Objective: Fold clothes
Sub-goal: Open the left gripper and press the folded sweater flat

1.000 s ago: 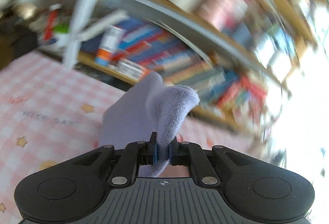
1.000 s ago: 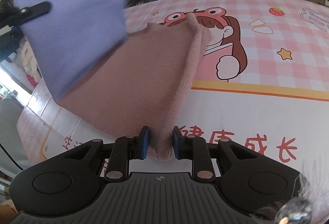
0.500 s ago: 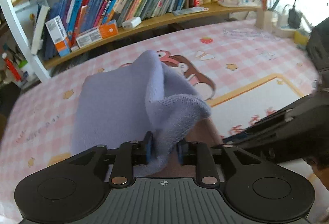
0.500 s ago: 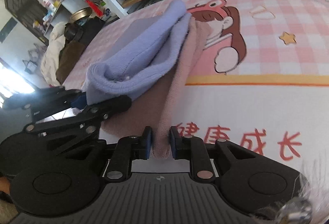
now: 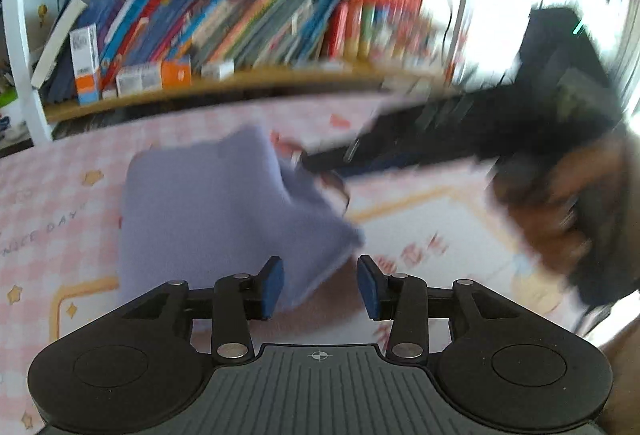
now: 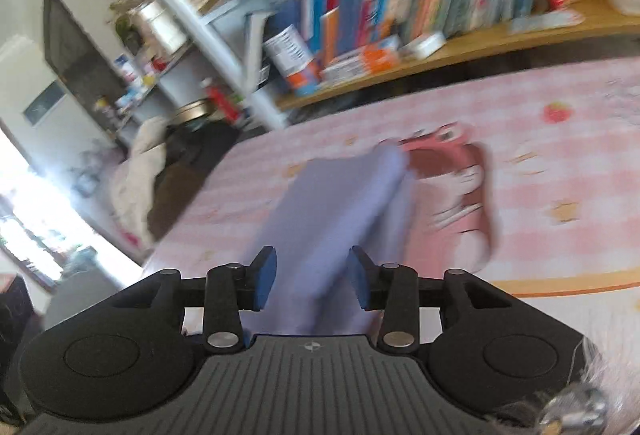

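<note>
A lavender knit garment (image 5: pixel 216 203) lies folded on the pink checked mat (image 5: pixel 60 203), and a strip of dusty-pink garment (image 5: pixel 324 309) peeks out under its near edge. My left gripper (image 5: pixel 320 287) is opening; the lavender corner lies between its blue pads, which do not press on it. My right gripper (image 6: pixel 312 277) is also opening, just above the same lavender garment (image 6: pixel 332 219), which runs through the gap unpinched. In the left wrist view the right gripper (image 5: pixel 440 131) is a black blur held by a hand (image 5: pixel 560 207).
A bookshelf (image 5: pixel 240 35) packed with books and small boxes runs along the mat's far side. A cartoon figure (image 6: pixel 460 171) is printed on the mat beside the garments. Beyond the table's left edge lies a pile of cloth (image 6: pixel 140 175) among clutter.
Both grippers have let go: the left released the lavender garment, the right the pink one. The lavender piece now lies over the pink one. The right gripper has lifted and tilted up.
</note>
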Demonstrator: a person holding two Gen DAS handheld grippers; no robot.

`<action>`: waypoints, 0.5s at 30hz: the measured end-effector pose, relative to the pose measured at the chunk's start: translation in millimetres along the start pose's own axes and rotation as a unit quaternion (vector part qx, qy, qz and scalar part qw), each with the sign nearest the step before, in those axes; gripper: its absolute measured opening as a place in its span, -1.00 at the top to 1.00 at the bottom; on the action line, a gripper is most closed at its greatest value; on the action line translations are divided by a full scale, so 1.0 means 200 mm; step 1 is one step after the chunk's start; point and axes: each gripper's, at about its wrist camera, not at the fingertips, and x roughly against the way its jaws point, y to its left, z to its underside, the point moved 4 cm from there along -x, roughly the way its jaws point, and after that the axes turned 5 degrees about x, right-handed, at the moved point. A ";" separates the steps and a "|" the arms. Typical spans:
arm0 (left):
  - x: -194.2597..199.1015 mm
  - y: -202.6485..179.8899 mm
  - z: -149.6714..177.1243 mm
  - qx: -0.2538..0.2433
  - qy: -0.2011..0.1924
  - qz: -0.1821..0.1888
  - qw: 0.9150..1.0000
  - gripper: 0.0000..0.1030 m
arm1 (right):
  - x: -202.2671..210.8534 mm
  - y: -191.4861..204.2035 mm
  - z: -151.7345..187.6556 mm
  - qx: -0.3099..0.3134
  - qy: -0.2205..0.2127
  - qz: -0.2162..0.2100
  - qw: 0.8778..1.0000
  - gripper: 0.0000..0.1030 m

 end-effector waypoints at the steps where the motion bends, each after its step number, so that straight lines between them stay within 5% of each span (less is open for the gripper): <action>1: 0.03 0.03 -0.02 0.004 -0.005 0.005 1.000 0.21 | -0.05 0.00 0.01 -0.009 0.011 0.010 1.000 0.27; 5: 0.11 0.22 -0.04 0.037 -0.025 -0.045 0.998 0.21 | -0.22 -0.04 0.05 -0.052 0.058 0.042 0.996 0.43; 6: 0.11 0.26 -0.04 0.053 -0.031 -0.059 0.996 0.22 | -0.23 -0.04 0.05 -0.057 0.058 0.039 0.996 0.73; 9: 0.07 0.36 -0.04 0.105 -0.043 -0.079 0.990 0.26 | -0.20 -0.01 0.04 -0.068 0.033 0.007 0.997 0.78; 12: -0.04 0.43 0.00 0.142 -0.010 -0.091 0.986 0.29 | -0.11 -0.04 0.07 -0.115 0.010 -0.037 0.993 0.78; 15: -0.13 0.50 0.06 0.183 0.024 -0.095 0.978 0.31 | -0.18 -0.18 0.20 -0.163 0.063 0.023 0.984 0.79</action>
